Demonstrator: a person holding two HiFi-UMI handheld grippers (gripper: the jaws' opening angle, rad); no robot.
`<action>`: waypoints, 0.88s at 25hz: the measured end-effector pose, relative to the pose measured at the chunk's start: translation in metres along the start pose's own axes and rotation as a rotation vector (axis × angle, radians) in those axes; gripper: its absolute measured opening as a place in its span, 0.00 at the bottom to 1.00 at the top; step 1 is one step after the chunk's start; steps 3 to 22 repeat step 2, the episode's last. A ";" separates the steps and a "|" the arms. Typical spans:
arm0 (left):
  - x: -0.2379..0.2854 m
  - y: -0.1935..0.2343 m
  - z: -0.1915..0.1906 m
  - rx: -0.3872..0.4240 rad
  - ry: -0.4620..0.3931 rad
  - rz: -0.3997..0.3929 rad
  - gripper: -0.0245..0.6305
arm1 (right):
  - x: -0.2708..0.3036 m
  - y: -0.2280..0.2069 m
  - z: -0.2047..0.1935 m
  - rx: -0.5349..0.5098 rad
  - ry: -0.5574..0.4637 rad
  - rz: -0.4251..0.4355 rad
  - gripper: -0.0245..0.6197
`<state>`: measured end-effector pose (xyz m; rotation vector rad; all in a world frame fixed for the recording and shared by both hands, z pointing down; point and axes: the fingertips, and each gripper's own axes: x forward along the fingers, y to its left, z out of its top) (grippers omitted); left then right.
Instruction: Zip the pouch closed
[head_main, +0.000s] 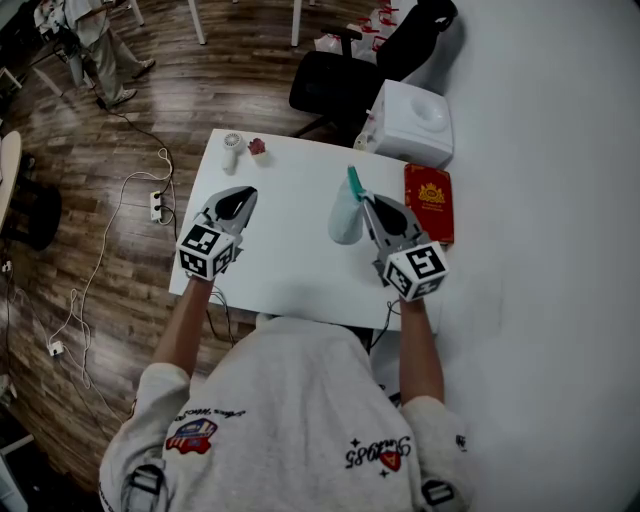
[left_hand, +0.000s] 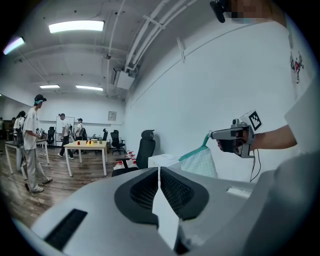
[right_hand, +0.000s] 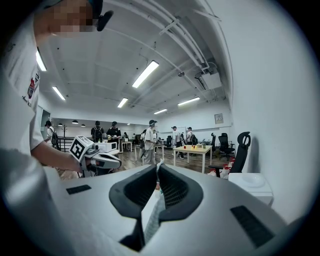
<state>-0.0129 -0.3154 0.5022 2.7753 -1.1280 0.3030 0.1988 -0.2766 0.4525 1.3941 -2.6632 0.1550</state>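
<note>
Your right gripper (right_hand: 158, 168) is clenched on the pouch (head_main: 343, 220). Its jaws pinch a fold of the pale checked cloth at the top corner, right by the teal zip band (left_hand: 194, 150). Your left gripper (left_hand: 159, 169) is clenched on nothing, with its jaws pressed together. It sits well apart from the pouch, over the left side of the worktop (head_main: 290, 270).

The pouch hangs from that 1 pinched corner above the worktop, and you cannot tell whether its bottom touches the surface. Judging by the droop, it is light, soft and thin, so it will probably swing and crumple rather than resist a pull. A zip on cloth this limp likely needs tension, so let the right gripper anchor the band's end. Take the slider tab with the left, though that tab is too small to make out here.

Farther along the worktop lie a red booklet (head_main: 429, 200) and a white box (head_main: 412, 122), with a small fan (head_main: 232, 146) at the far edge. Beyond them stands a black chair (head_main: 335, 85).
</note>
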 end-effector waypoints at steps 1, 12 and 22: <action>0.001 0.000 -0.001 -0.001 0.001 0.000 0.06 | 0.000 -0.001 -0.001 0.000 0.001 0.001 0.07; 0.002 0.000 -0.001 -0.002 0.002 -0.001 0.06 | 0.000 -0.001 -0.001 0.000 0.001 0.003 0.08; 0.002 0.000 -0.001 -0.002 0.002 -0.001 0.06 | 0.000 -0.001 -0.001 0.000 0.001 0.003 0.08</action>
